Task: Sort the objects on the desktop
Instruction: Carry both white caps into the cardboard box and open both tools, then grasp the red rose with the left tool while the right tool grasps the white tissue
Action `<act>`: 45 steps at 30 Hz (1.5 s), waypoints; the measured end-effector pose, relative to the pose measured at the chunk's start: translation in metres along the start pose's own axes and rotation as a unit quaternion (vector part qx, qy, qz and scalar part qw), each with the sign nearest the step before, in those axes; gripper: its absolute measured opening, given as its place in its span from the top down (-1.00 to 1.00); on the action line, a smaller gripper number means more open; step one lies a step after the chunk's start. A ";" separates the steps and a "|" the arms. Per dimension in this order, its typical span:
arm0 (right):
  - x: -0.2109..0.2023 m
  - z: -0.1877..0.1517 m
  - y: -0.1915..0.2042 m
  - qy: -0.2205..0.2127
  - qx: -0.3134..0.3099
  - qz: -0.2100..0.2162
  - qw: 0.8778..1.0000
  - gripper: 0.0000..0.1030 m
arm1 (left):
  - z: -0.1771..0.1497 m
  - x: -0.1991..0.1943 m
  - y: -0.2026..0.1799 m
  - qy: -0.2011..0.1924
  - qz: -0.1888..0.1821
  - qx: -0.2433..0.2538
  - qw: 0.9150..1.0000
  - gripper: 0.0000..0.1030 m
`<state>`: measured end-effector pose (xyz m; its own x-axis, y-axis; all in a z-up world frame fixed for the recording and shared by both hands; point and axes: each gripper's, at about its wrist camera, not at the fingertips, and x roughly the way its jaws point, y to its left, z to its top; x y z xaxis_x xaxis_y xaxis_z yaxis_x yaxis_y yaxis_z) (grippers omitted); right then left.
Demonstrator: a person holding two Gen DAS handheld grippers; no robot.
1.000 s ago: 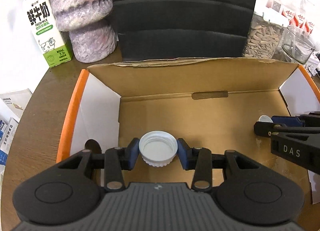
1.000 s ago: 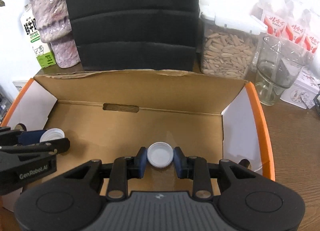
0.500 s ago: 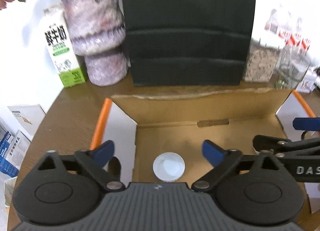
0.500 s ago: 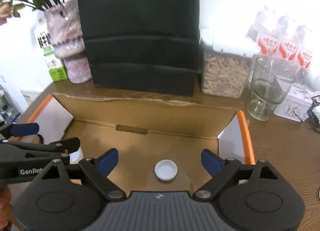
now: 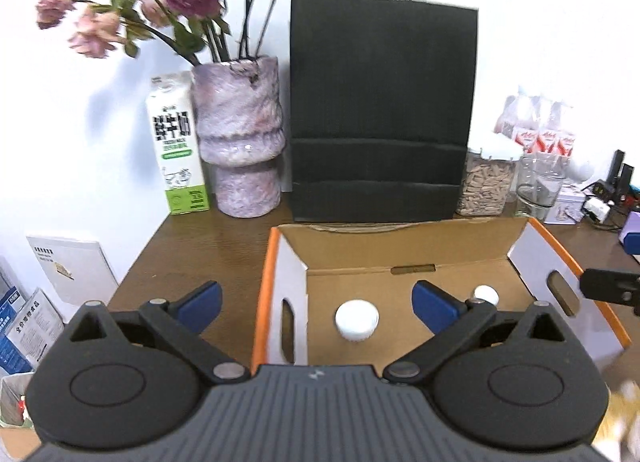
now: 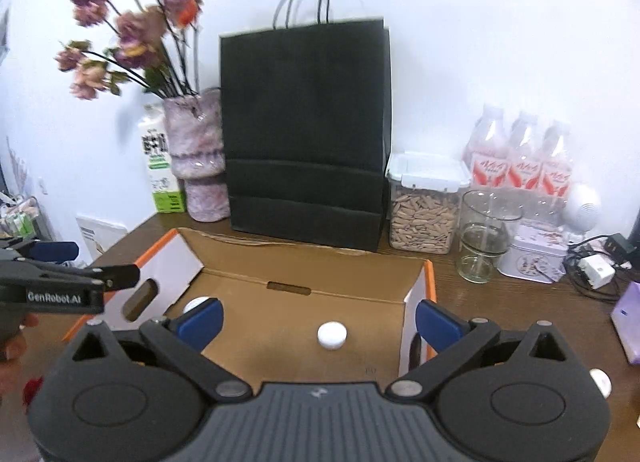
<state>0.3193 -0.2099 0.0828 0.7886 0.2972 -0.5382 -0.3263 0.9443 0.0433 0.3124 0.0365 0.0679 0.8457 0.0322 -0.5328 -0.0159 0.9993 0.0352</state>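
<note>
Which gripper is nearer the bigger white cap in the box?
Left. The left gripper hangs open right by the bigger cap. The right gripper, jaws opening and empty, is further right, by the smaller cap.

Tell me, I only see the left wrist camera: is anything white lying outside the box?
Observer: Yes. A white round piece, maybe a cap, lies on the table to the right of the cardboard box.
Operator: Is the right gripper holding something?
Observer: No. The right gripper has its jaws opening with nothing gripped; a small cap lies on the box floor beyond them.
Operator: Does my gripper have words on it?
Observer: Yes. The side of the left gripper reads GenRobot.AI.
</note>
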 end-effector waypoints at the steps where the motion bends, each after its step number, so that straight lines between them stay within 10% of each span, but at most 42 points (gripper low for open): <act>1: -0.010 -0.005 0.001 -0.003 -0.006 -0.004 1.000 -1.00 | -0.005 -0.009 0.003 -0.005 -0.007 0.005 1.000 -1.00; 25: -0.145 -0.178 0.027 -0.009 0.029 -0.015 0.999 -1.00 | -0.154 -0.157 0.049 -0.082 0.062 -0.086 0.991 -1.00; 45: -0.155 -0.203 0.016 -0.001 0.046 -0.074 0.996 -0.99 | -0.188 -0.175 0.045 -0.075 0.098 -0.079 0.989 -1.00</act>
<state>0.0867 -0.2695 -0.0038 0.8261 0.1532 -0.5423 -0.1567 0.9868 0.0402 0.0636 0.0799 0.0039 0.8878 0.2335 -0.3965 -0.2604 0.9654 -0.0145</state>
